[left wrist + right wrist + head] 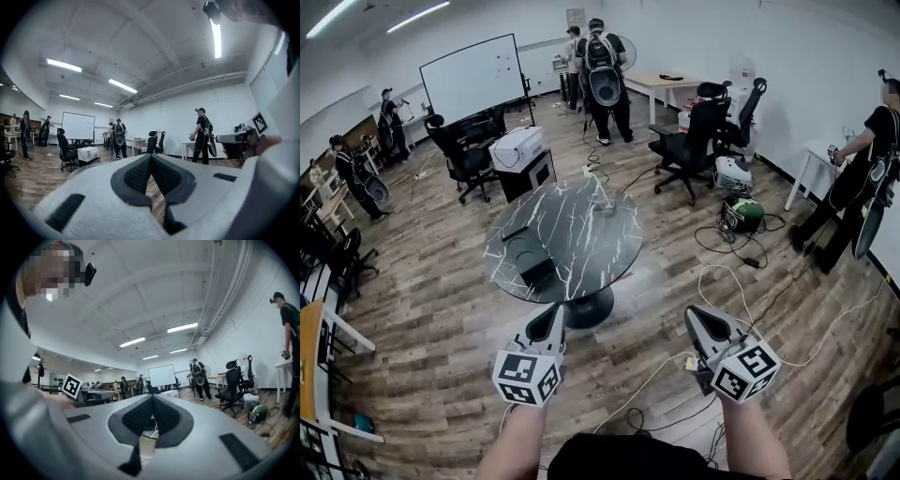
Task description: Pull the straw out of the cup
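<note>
We hold the left gripper (557, 317) and the right gripper (695, 317) side by side, level and pointing ahead, above the wooden floor (431, 328) and well short of the round dark marbled bench (581, 267). In the left gripper view the two dark ribbed pads meet at their tips, so those jaws are closed with nothing between them. The right gripper view shows the same: jaws pressed together and empty. The cup (602, 204) stands on the far part of the bench, near its edge and well apart from both grippers. A thin pale straw (599, 190) rises out of it, though it is too small for us to tell more. A flat black box (530, 261) lies on the left part of the bench, apart from the cup. A white cable (733, 286) loops over the floor just beyond the right gripper. Past the bench we see black office chairs (689, 141), a whiteboard (473, 75) and several people standing about the room.
</note>
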### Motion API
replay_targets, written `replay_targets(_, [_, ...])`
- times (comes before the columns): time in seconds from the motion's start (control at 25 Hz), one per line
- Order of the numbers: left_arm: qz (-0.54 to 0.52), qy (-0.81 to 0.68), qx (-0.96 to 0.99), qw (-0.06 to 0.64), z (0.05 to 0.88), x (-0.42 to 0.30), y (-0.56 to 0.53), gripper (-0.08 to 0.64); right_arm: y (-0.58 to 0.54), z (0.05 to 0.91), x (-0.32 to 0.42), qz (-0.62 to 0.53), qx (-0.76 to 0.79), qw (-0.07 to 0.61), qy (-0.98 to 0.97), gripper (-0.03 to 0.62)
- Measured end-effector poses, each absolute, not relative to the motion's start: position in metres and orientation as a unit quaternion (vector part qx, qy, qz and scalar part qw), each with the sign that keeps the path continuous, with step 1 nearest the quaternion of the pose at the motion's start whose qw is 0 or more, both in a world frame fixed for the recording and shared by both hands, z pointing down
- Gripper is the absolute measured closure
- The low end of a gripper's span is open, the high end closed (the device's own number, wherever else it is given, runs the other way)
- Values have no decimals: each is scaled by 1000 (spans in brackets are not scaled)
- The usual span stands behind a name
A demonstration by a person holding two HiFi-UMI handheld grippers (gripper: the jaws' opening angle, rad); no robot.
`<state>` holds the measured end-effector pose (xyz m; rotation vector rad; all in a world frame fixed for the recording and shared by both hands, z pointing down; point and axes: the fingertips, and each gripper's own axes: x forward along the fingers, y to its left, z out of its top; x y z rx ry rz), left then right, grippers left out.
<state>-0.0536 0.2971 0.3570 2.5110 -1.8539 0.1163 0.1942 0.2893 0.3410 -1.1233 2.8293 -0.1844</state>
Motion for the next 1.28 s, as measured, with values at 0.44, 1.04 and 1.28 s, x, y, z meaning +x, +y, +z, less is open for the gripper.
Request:
replay_targets(0.44, [29,-591,806,29,373,-25,284,551,280,351,226,-80,-374,42,923,586])
replay_targets(1.04, [17,-561,826,47,388,-45,134,551,148,372,193,-108,-398,20,911,586])
replay_targets(1.28, [28,-548,835,39,392,-62,65,551,78,382,159,-117,-396,3,911,586])
